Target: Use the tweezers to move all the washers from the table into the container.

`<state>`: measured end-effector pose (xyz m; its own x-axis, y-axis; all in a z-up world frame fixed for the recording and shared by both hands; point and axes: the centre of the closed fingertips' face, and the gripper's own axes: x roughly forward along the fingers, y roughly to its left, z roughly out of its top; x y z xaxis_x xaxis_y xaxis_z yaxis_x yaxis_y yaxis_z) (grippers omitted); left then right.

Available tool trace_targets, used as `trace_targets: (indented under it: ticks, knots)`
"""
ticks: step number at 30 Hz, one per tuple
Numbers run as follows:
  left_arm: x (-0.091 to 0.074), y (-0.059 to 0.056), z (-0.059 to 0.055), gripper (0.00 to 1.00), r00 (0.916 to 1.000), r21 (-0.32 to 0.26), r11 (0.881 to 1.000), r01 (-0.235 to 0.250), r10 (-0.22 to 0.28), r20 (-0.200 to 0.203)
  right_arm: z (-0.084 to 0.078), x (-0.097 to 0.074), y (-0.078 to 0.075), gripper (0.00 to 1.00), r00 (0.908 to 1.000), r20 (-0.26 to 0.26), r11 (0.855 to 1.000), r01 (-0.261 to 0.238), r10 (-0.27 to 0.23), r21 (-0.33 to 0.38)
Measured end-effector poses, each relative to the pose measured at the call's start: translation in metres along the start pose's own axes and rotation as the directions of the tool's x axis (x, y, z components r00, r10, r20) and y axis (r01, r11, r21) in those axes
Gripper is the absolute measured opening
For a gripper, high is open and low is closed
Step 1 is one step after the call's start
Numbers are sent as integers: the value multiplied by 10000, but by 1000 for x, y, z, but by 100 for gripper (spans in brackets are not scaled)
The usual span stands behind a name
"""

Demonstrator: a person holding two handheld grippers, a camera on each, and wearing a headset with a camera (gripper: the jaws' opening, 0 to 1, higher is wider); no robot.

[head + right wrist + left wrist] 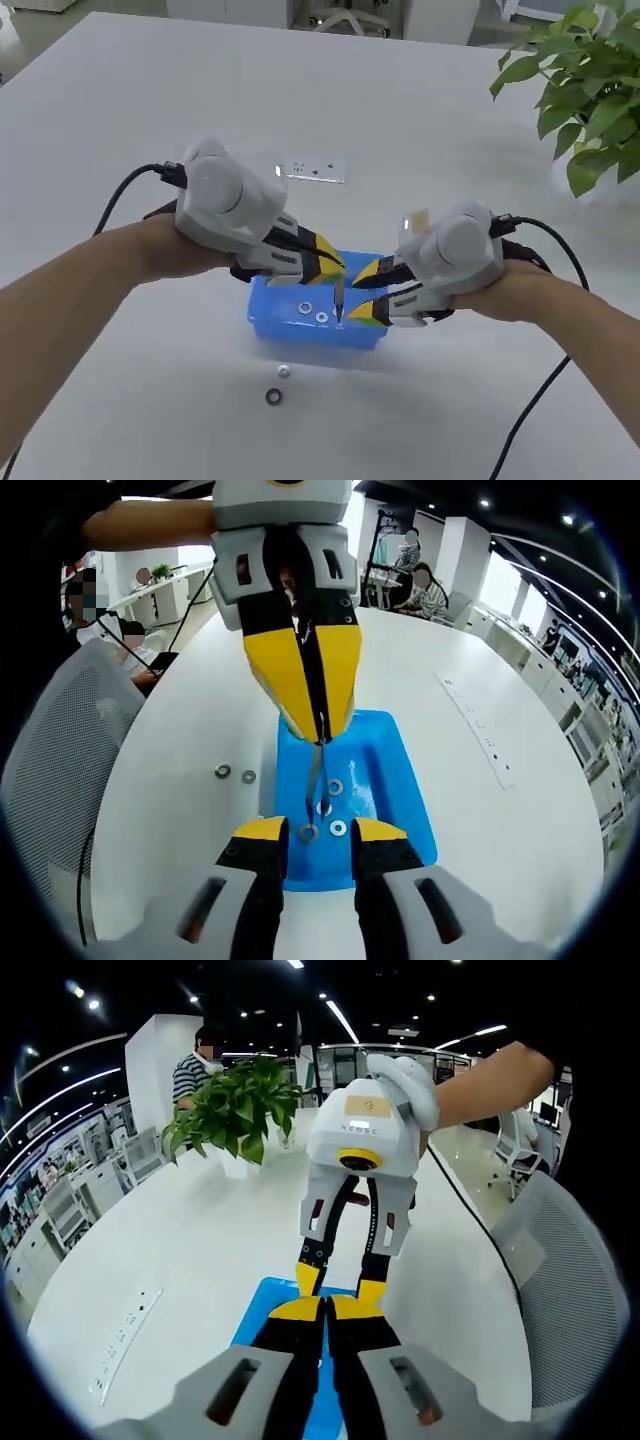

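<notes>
My left gripper (330,262) is shut on thin dark tweezers (338,298) that point down into a blue container (268,318). In the right gripper view the left gripper (320,730) comes in from above, and the tweezers (314,780) reach down to a washer (308,833) on the container (400,800) floor; whether they pinch it I cannot tell. Several washers (335,786) lie inside. Two washers (273,396) rest on the table in front of the container, with the pair (222,771) also to its left. My right gripper (365,293) hovers open over the container's right end.
A white socket strip (313,170) lies on the table behind the container. A leafy plant (590,90) stands at the far right. Black cables (540,400) trail from both grippers. A grey mesh chair (60,770) stands beside the table. People sit at desks in the background.
</notes>
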<state>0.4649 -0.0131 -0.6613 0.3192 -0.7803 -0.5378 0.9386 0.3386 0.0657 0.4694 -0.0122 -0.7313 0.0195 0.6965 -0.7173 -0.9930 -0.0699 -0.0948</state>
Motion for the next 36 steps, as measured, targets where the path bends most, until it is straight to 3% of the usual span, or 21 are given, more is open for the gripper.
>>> trace_targets:
  ticks: [22,36]
  knots:
    - [-34,-1,4,5,9989,-247,9986,-459,455,-150,-10,-39,16,53,9948,148,9893,991,-1012,1073]
    - [-56,-7,4,5,9970,-267,9970,-723,715,-297,-14,-52,30,81,9857,629,9726,1428,-1566,1837]
